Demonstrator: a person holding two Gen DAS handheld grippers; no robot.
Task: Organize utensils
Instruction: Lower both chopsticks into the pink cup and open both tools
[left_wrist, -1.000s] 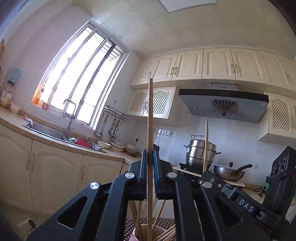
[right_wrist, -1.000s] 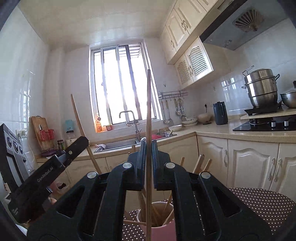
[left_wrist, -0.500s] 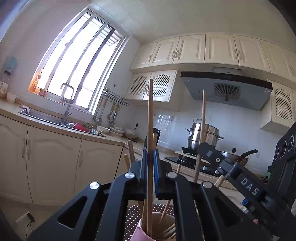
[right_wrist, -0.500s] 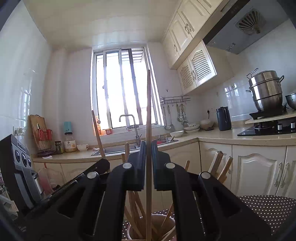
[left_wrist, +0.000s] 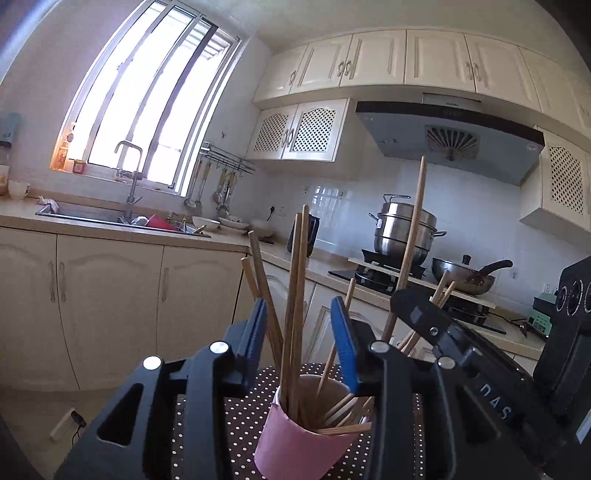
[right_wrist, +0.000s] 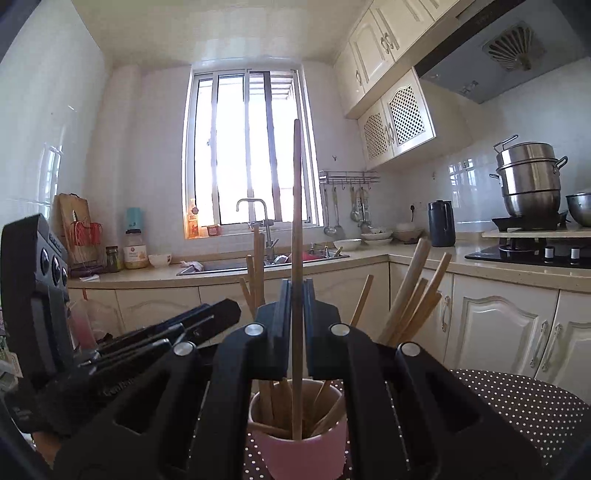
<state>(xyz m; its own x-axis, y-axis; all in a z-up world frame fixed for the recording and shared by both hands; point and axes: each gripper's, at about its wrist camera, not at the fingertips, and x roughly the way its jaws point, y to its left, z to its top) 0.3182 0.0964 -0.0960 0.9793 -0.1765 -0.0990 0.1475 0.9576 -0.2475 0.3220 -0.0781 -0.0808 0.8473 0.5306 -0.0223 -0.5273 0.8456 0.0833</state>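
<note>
A pink cup (left_wrist: 299, 439) holding several wooden chopsticks stands on a dark polka-dot cloth (left_wrist: 221, 406). In the left wrist view my left gripper (left_wrist: 300, 321) straddles the cup's top. Its jaws are opening, and the blue pads stand clear of the chopsticks (left_wrist: 302, 280) leaning between them. My right gripper (right_wrist: 296, 291) is shut on one upright chopstick (right_wrist: 297, 206), whose lower end reaches into the pink cup (right_wrist: 299, 450). The right gripper (left_wrist: 400, 301) also shows beside the cup in the left wrist view. The left gripper (right_wrist: 221, 314) appears at the left of the right wrist view.
Cream cabinets and a counter with a sink (right_wrist: 258, 264) run behind. A steel pot stack (right_wrist: 528, 177) and a wok sit on the stove at the right. A black kettle (right_wrist: 441, 223) stands on the counter, and the polka-dot cloth (right_wrist: 517, 398) spreads to the right.
Both grippers have come down over the cup. The left jaws have parted and let go of their chopstick, which now leans in the cup. The right gripper still clamps its chopstick.
</note>
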